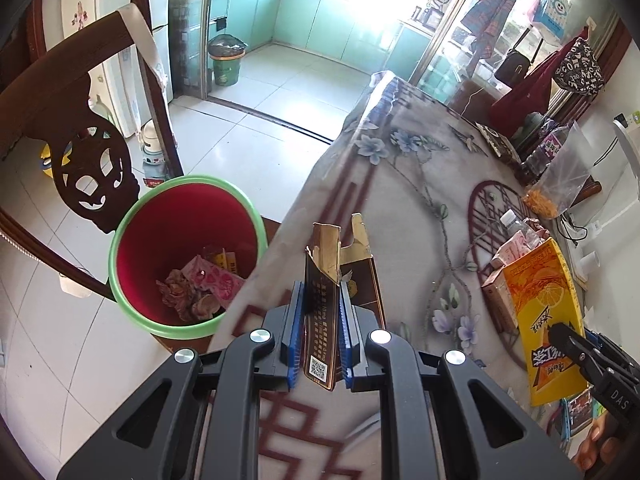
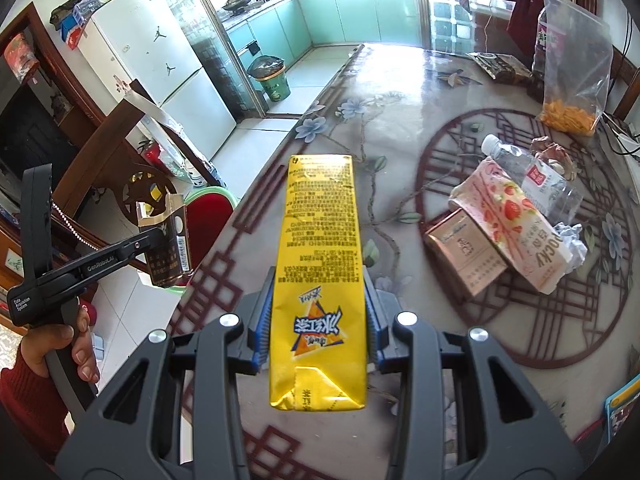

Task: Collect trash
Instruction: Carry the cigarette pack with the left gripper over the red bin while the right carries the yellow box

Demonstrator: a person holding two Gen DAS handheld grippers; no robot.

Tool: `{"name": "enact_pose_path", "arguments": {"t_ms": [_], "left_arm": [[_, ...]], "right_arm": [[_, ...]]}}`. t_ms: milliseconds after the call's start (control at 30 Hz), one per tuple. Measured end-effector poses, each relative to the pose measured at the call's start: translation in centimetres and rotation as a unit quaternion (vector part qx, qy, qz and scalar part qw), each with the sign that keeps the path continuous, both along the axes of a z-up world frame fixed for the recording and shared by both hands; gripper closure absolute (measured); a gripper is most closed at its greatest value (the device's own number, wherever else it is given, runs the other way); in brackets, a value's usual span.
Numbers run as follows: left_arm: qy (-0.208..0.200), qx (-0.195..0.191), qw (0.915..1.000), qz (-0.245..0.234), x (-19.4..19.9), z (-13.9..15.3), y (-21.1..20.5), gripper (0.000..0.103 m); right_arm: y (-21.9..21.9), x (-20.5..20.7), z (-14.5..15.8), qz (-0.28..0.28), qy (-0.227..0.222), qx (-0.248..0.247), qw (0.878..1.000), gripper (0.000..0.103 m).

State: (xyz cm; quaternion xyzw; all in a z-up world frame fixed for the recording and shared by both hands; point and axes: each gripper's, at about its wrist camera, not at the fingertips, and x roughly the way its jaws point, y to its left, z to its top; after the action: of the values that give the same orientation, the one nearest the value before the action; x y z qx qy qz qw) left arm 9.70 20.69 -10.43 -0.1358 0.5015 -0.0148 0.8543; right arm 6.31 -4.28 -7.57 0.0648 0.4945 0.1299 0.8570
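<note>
Brown cigarette pack [image 1: 320, 320], top flap torn open, clamped between the blue pads of the left hand-held gripper [image 1: 319, 328], jaws nearly together on it; held in the air over the near edge of the bench [image 1: 400, 184], just beside the red bin [image 1: 188, 256] with green rim on the floor. Bin already containing wrappers [image 1: 204, 284], pink among them. Yellow drink carton [image 2: 320, 276] gripped across its width by the right hand-held gripper [image 2: 318, 332], jaws partly apart on it, carton pointing away over the flower-patterned bench cover. Remaining on bench, to the right: pink strawberry carton [image 2: 516, 224] lying over a tan box [image 2: 464, 252], clear water bottle [image 2: 532, 176] touching the pink carton, crumpled paper [image 2: 572, 240] just beside. Clear bag of orange snacks [image 2: 568, 92] standing farther back. Wooden chair [image 1: 80, 128] near the bin.
</note>
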Motion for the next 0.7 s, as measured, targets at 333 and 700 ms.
{"name": "enact_pose_path", "arguments": {"t_ms": [333, 700], "left_arm": [[0.001, 0.003, 0.9999, -0.011, 0.8, -0.7, 4.4, 0.090], [-0.010, 0.016, 0.9998, -0.002, 1.6, -0.6, 8.5, 0.090]], "right_arm": [[3.9, 0.6, -0.2, -0.016, -0.001, -0.008, 1.000, 0.066], [7.3, 1.2, -0.3, -0.017, -0.003, -0.008, 1.000, 0.066]]}}
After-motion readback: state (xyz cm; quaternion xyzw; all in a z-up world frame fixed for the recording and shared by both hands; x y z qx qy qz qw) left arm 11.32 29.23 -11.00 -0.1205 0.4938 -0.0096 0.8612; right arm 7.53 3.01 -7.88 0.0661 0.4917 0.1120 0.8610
